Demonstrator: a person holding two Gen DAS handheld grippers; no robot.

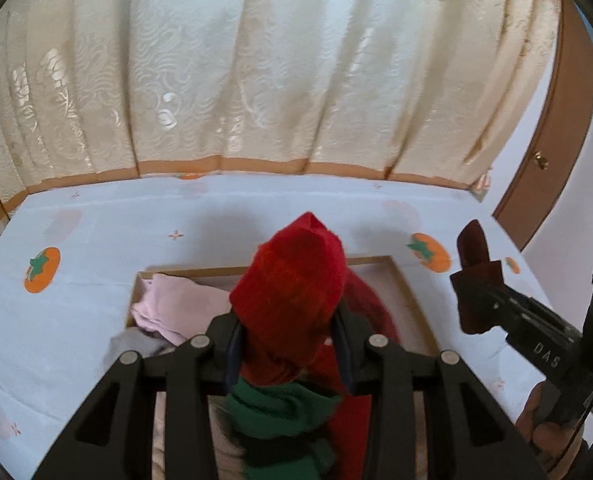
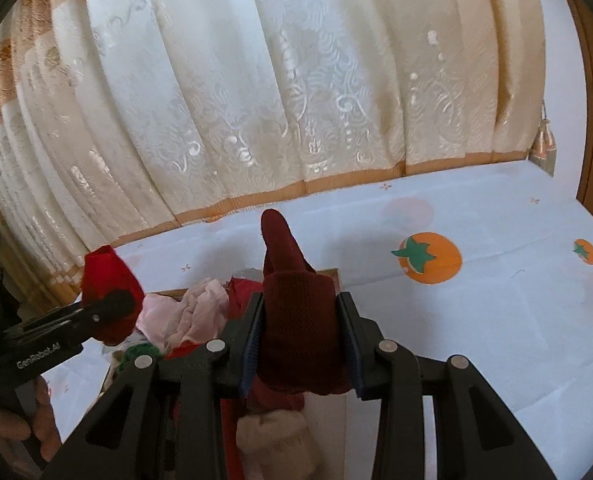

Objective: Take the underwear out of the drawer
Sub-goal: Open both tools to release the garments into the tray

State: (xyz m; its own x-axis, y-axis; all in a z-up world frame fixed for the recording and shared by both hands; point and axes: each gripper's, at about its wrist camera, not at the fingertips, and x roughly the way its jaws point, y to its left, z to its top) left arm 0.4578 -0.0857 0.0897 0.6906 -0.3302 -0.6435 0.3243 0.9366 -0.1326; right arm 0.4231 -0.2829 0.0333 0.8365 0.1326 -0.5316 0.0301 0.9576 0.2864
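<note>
Two black two-finger grippers are in view, each closed on one piece of cloth. The left gripper (image 1: 288,344) clamps a bright red knitted garment (image 1: 296,280) between its pads, the cloth bunched and standing up above the fingers. The right gripper (image 2: 302,344) pinches a dark maroon knitted garment (image 2: 296,312), one pointed end sticking upward (whether the two cloths are one piece or separate pieces cannot be told).

Both garments are held up above one shallow brown cardboard drawer-box (image 1: 412,300) that lies on a pale blue sheet printed with orange persimmons (image 1: 96,312). Inside the box at least four more pieces are visible: one crumpled pink cloth (image 1: 168,304), one grey one (image 1: 132,344) at the near left corner, one dark green knit (image 1: 288,412) just under the left gripper, and one beige fuzzy piece (image 2: 276,440) under the right gripper.

Both grippers tilt downward and stand side by side, well apart. A hand (image 1: 544,420) grips the right gripper's handle; another hand (image 2: 36,420) holds the left one. One cream brocade curtain (image 1: 256,60) hangs behind.
</note>
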